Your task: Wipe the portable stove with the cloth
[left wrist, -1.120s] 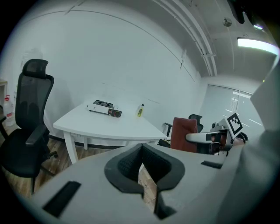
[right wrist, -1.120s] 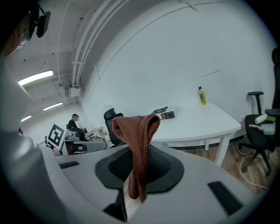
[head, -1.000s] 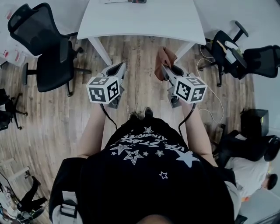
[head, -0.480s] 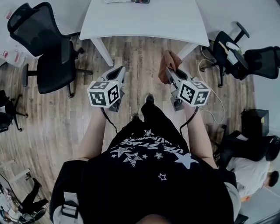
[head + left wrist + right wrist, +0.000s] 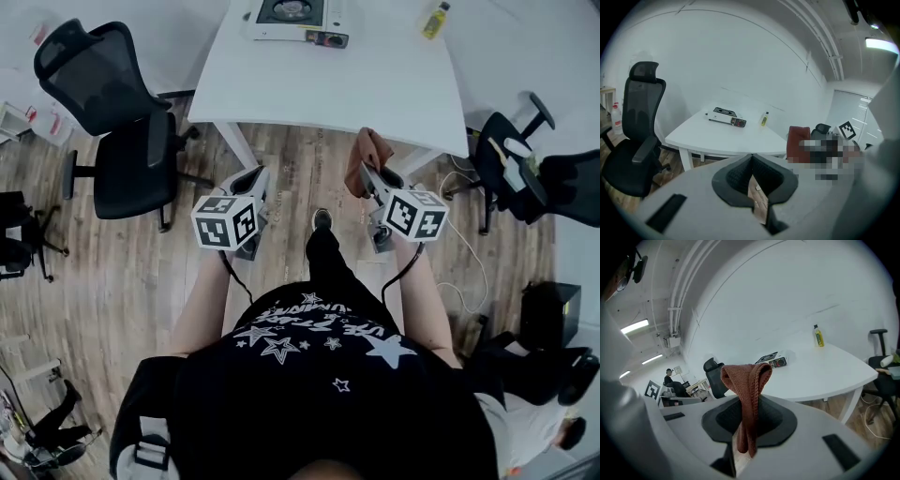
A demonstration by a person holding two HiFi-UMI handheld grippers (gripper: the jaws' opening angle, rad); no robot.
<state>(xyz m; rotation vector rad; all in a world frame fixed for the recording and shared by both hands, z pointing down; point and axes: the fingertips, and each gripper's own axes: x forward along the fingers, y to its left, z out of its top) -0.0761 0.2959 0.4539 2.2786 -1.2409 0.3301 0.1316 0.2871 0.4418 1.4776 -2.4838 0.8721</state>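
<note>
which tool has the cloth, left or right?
The right tool: its jaws are shut on the brown cloth, which drapes over them. On the left tool the jaws are together with nothing between them.

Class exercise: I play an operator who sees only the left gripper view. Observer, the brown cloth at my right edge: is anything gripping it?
Observer: Yes. The right claw is shut on the cloth, which loops over above it.
Operator: Is the person standing at the table?
Observer: No. The head view shows a shoe on the wooden floor, short of the table.
</note>
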